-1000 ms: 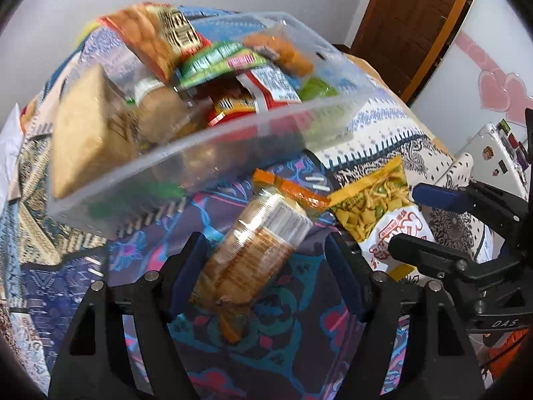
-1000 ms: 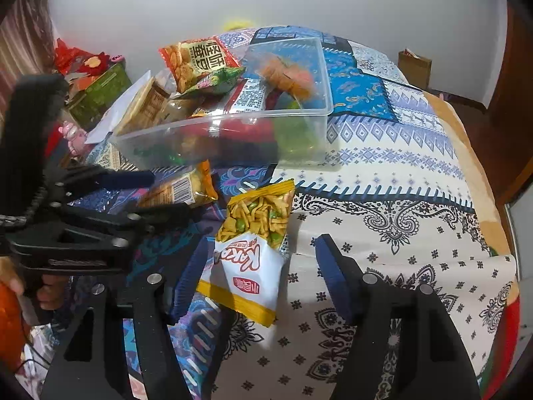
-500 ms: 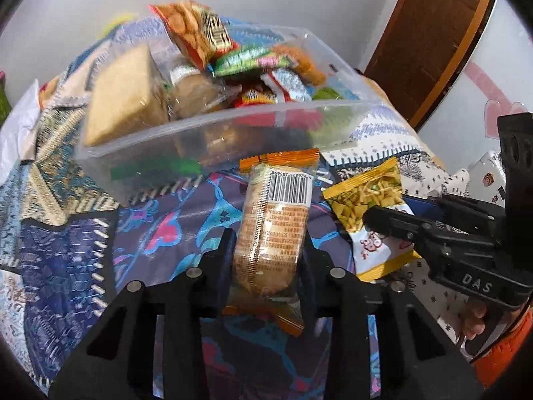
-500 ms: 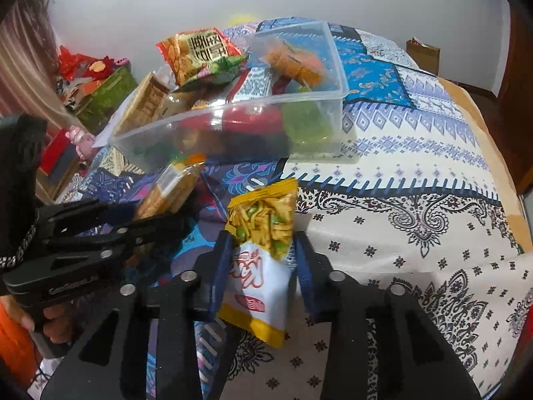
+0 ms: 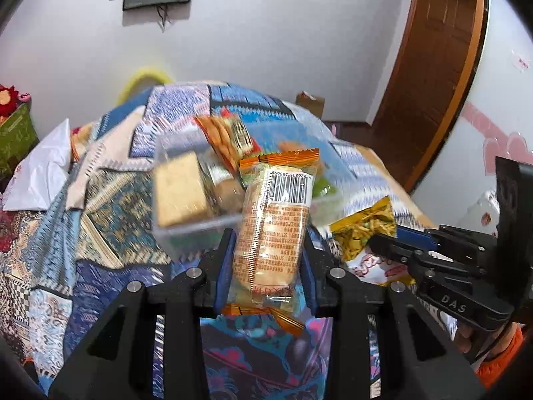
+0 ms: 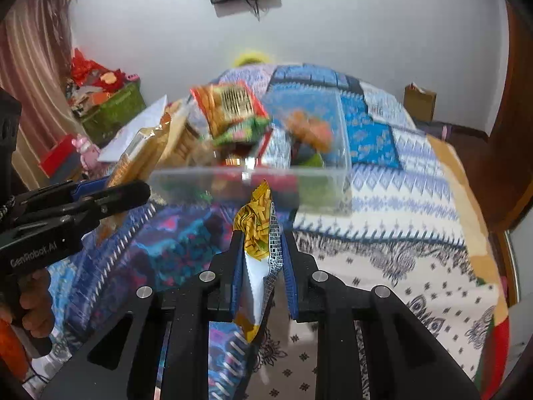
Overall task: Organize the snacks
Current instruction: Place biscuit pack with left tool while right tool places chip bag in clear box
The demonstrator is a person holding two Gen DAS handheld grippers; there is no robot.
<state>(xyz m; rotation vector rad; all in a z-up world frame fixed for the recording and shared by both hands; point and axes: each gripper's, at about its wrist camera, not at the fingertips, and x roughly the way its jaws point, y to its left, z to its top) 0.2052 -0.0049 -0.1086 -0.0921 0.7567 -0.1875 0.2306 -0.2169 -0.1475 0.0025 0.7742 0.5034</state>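
Left wrist view: the left hand-held gripper (image 5: 266,260) is pinched on a crinkly cellophane biscuit pack (image 5: 273,230), held above the quilted bed (image 5: 100,206), with the clear plastic bin (image 5: 196,230) at 12 o'clock. Slippage from the glossy film could be expected. Likewise, the right hand-held gripper (image 6: 261,260) is clamped on a foil snack pouch (image 6: 258,233), folded narrow; contents could be crushed, or the already heaped bin (image 6: 299,180) overflowed.

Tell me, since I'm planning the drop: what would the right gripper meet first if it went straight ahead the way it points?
Probably the near wall of the clear plastic bin. The right gripper, shut on the yellow snack bag, aims at it, and the bag's tip would likely touch first. Depth is unclear.
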